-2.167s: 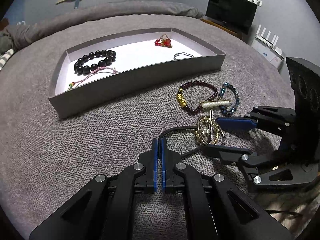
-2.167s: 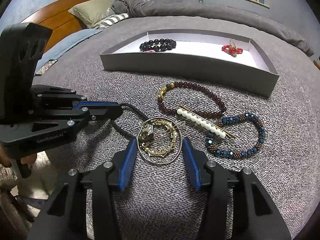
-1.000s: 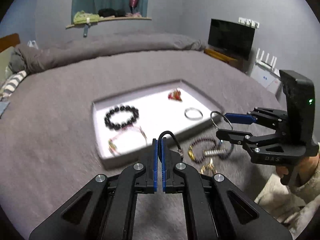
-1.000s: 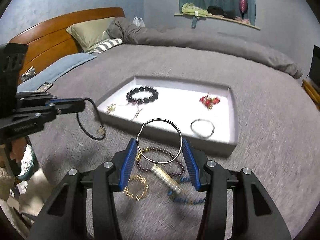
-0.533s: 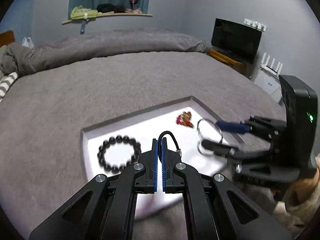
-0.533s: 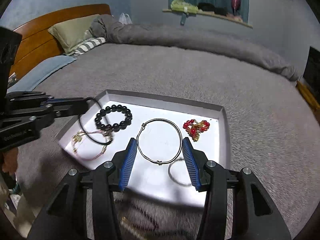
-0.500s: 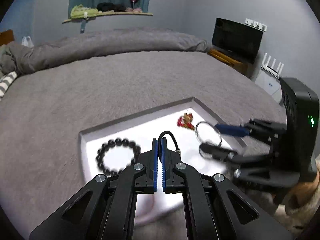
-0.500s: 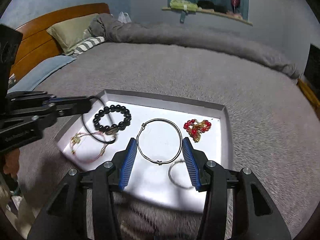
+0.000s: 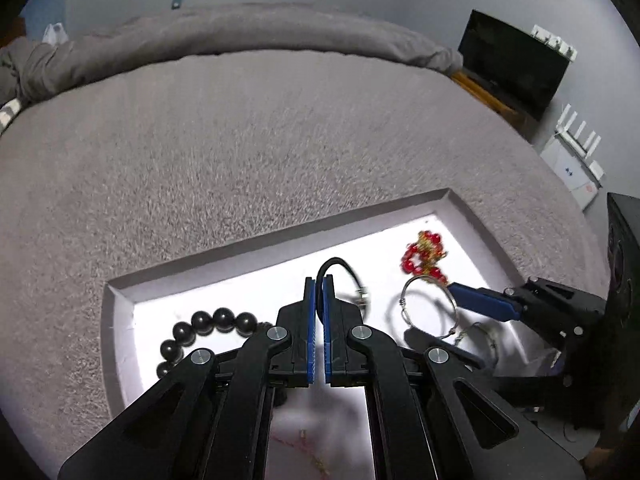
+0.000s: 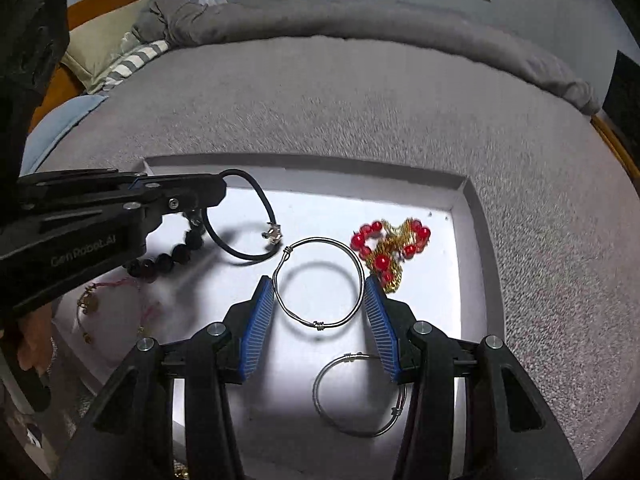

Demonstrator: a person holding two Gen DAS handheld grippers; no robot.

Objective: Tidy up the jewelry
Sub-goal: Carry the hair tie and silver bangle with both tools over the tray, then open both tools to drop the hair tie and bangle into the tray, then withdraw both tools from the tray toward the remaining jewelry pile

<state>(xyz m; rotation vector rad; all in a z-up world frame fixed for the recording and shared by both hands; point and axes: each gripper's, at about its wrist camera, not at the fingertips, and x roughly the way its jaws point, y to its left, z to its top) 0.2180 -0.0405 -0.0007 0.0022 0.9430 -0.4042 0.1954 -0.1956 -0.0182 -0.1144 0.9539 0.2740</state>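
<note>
My left gripper is shut on a black cord bracelet and holds it over the white tray. In the right wrist view the cord hangs from the left gripper above the tray floor. My right gripper is shut on a silver wire bangle, held by its sides between the blue pads over the tray's right half; the bangle also shows in the left wrist view. In the tray lie a black bead bracelet, a red bead piece, a second silver bangle and a pink string bracelet.
The tray sits on a grey bedspread. Pillows and a wooden headboard lie at the far left. A dark screen and a white router stand at the right.
Both grippers lifted their pieces off the bedspread and carried them forward over the tray, then lower toward its floor. The loose jewelry on the bedspread has dropped out of view.
</note>
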